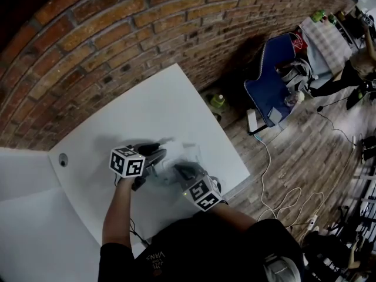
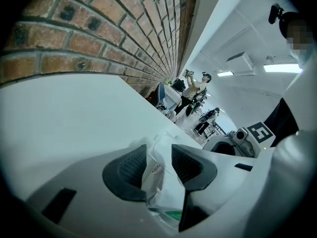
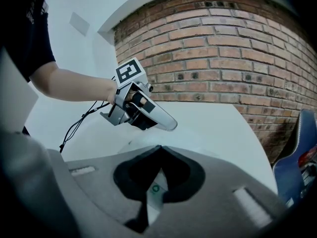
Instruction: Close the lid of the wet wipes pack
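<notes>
The white table (image 1: 147,110) I work at is pushed into a corner, with a red brick wall (image 1: 117,34) along its far edge. It has a small round hole (image 1: 63,159) near its left side. Past the table's right edge is a wood-plank floor (image 1: 294,157). A green bottle (image 1: 218,100) stands there at the foot of the wall, near a blue chair (image 1: 270,81), and a white cable (image 1: 282,198) trails across the boards. Farther off, another person (image 1: 352,69) is in the room.

The wet wipes pack (image 2: 153,182) is over the table in front of me, between my two tools. My left gripper (image 2: 159,155) has its jaws spread apart. The pack's white film stands up in the gap and lies close against the left pad (image 2: 126,170). My right gripper (image 3: 159,150) has its jaws brought together at the tips. It pinches a strip of the pack's white wrapper, printed with a small green mark, lower between the pads.

A clear plastic edge rises at the top of the pack, but I cannot tell whether the lid is up or down. Nothing of the contents shows.
</notes>
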### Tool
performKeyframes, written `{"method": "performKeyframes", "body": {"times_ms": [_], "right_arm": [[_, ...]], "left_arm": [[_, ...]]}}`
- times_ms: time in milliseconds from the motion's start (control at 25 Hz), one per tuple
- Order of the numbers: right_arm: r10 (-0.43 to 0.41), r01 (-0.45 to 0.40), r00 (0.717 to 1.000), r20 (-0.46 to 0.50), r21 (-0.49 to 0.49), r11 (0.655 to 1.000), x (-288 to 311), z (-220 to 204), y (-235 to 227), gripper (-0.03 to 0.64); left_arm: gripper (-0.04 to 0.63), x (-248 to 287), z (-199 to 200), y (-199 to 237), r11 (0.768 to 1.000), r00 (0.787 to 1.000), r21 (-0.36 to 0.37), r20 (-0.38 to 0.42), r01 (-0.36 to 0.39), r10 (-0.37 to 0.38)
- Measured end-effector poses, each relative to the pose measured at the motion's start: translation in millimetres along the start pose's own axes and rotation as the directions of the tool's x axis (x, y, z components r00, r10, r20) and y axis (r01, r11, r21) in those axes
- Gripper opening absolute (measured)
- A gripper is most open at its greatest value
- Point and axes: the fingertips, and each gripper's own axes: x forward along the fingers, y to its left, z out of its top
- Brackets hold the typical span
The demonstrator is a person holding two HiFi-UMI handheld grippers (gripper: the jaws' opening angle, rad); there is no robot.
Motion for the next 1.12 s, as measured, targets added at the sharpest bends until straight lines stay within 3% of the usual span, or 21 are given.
{"method": "performKeyframes", "body": {"times_ms": [200, 400, 600, 840, 1120], "right_arm": [[-0.008, 0.008, 1.000, -0.007, -0.009, 1.000, 1.1, -1.7, -0.6, -0.002], [-0.026, 0.026, 1.000, -0.016, -0.021, 0.999, 3.7, -3.2, -0.2, -0.002], [-0.038, 0.038, 0.999, -0.010, -0.029, 0.999, 5.4, -3.8, -0.1, -0.002], [-0.049, 0.049, 0.999, 0.014, 0.026, 0.998, -3.2, -4.7, -1.3, -0.002], [-0.102, 0.096, 0.993, 0.066, 0.088, 0.992, -33.3, 3.1, -10.9, -0.002]], "left_arm": [[0.158, -0.6, -0.2, -4.9, 0.999, 1.000, 0.032, -0.007, 0.011, -0.011], [0.158, -8.9, 8.0, -12.4, 0.999, 0.999, 0.030, 0.035, 0.038, -0.039], [0.158, -17.0, 13.2, -25.0, 0.996, 0.997, 0.082, 0.061, 0.036, -0.041], [0.158, -23.3, 11.6, -45.0, 0.985, 0.998, 0.170, 0.054, 0.031, -0.041], [0.158, -26.1, 5.3, -61.9, 0.982, 0.998, 0.184, 0.050, 0.038, -0.048]]}}
